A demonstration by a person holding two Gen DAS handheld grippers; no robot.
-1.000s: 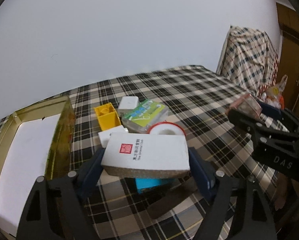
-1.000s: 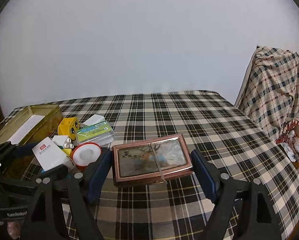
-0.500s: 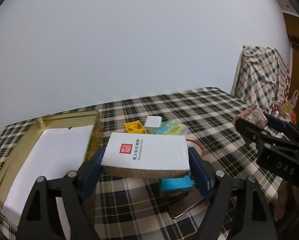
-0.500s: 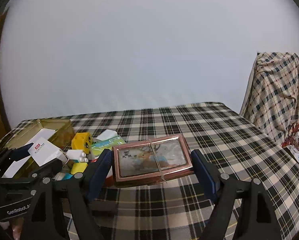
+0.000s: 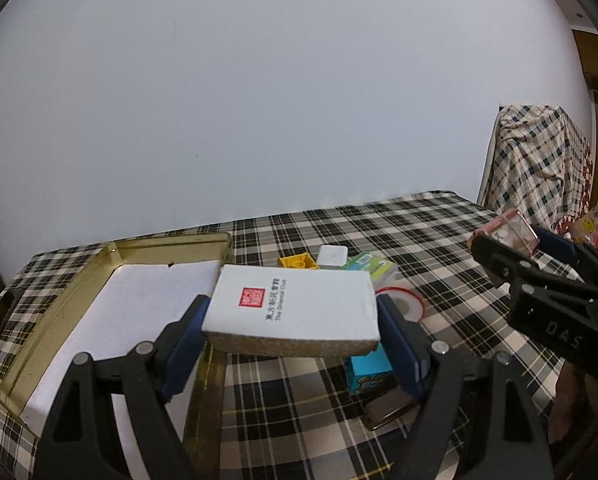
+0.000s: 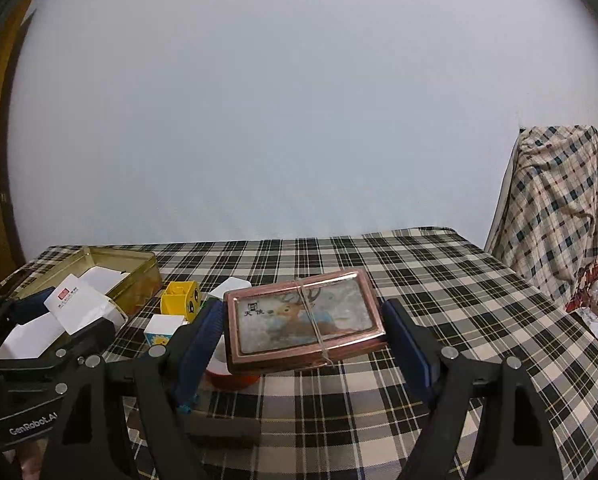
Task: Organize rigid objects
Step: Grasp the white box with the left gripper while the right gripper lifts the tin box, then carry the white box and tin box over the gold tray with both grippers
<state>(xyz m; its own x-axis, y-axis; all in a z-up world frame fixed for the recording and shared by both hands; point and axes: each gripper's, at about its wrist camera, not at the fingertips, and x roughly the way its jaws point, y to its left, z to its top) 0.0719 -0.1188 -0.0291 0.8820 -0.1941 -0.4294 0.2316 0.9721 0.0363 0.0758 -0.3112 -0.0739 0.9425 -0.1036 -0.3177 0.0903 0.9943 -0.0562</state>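
My left gripper (image 5: 295, 334) is shut on a white box with a red seal (image 5: 291, 306) and holds it above the right edge of the open gold tin (image 5: 171, 246), which has a white lining. My right gripper (image 6: 303, 344) is shut on a pink-rimmed deer-picture tin (image 6: 303, 316) and holds it above the table. In the right wrist view the white box (image 6: 79, 304) and gold tin (image 6: 135, 258) are at the left. In the left wrist view the right gripper with the pink tin (image 5: 507, 234) is at the right.
On the plaid table (image 6: 439, 292) lie a yellow block (image 6: 179, 300), a white charger (image 5: 331, 256), a green-labelled case (image 5: 373, 268), a red-rimmed round lid (image 5: 403, 304), a blue block (image 5: 369, 372) and a small white cube (image 6: 163, 328). A plaid-draped piece of furniture (image 6: 559, 200) stands at the right.
My left gripper has carried the white box left, from over the pile to the gold tin's edge. My right gripper has risen with the pink tin held.
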